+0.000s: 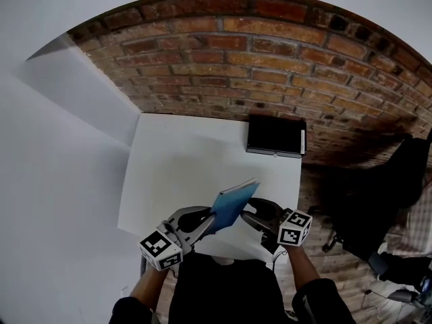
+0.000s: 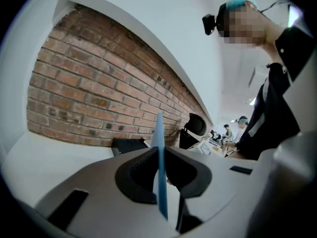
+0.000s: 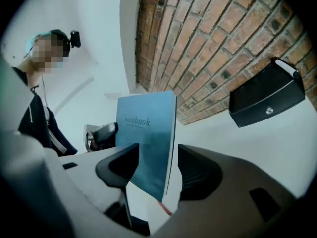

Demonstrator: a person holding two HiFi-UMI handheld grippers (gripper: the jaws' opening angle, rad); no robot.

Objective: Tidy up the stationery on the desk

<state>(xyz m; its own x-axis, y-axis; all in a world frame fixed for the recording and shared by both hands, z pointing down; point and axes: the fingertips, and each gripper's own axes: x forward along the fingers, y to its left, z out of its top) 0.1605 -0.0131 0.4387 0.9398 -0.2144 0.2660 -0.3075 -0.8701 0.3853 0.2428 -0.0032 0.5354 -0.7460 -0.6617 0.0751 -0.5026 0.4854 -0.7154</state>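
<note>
My left gripper (image 1: 206, 223) holds the blue notebook (image 1: 233, 204) above the near edge of the white table (image 1: 175, 160), its fingers closed on the lower left corner. From overhead the notebook is tilted. Its long axis runs from my left gripper up and to the right, toward the far side of the table, and its cover faces up and left.

In the left gripper view (image 2: 159, 155) the notebook (image 2: 159, 133) shows edge-on as a thin blue upright strip, pinched between the two dark pads.

My right gripper (image 1: 253, 214) sits at the notebook's lower right edge with its fingers spread apart. In the right gripper view (image 3: 158, 155) the notebook (image 3: 148, 143) stands between them with a clear gap to the right pad, so nothing there presses on it. The cover, printed "notebook", faces this camera, and its long side rises away from the fingers.

A black case (image 1: 275, 135) lies flat at the table's far right corner, well apart from the notebook, against the brick wall (image 1: 270, 52).
</note>
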